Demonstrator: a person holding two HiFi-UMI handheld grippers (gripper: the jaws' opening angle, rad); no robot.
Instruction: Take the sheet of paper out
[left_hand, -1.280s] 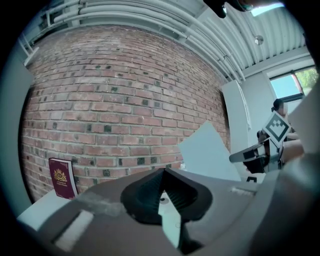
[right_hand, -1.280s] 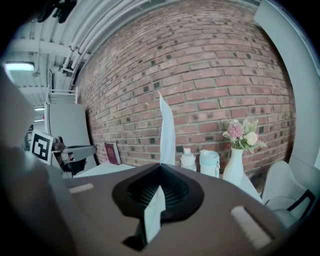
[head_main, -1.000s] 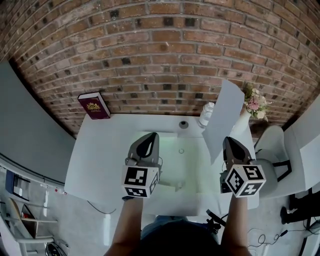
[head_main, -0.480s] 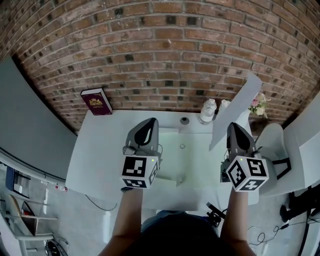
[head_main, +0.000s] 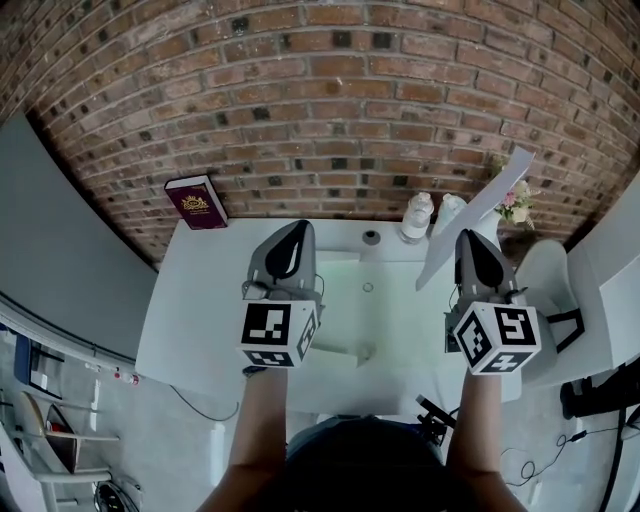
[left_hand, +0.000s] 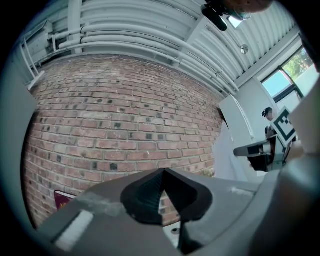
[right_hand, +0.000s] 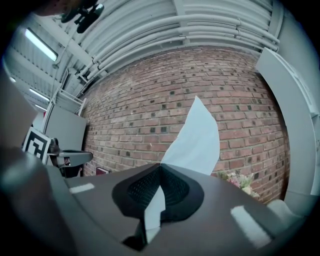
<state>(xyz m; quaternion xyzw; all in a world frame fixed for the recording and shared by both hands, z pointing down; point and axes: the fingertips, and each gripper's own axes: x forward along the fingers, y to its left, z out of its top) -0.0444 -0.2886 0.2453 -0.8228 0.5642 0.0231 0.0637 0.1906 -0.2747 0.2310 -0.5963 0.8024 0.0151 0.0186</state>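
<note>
**Holding paper up in right gripper; left one empty**

Hidden/unclear: in the head view the lower edge of the paper (head_main: 482, 210) disappears behind the right gripper (head_main: 468, 240). The clamp itself shows only in the right gripper view. There the pads are pressed together on the paper (right_hand: 197, 135); a strip runs down between them and the rest fans up against the brick wall (right_hand: 150, 100). The sheet is in the air, off the table (head_main: 200, 310), with its top corner by the flowers (head_main: 515, 203).

Left gripper (head_main: 296, 230): jaws together, nothing between them. A small round item sits on the table beyond it; can't identify it.

Writing: maroon book (head_main: 196, 203) has a gold crest, unreadable. Bottles (head_main: 417, 217) have labels too small to read. Marker cubes (head_main: 278, 335) carry black-and-white squares only.

Views: bottles show only from the head. Ceiling pipes (left_hand: 125, 35) show only from the grippers. The left gripper view catches just a corner of the book.
</note>
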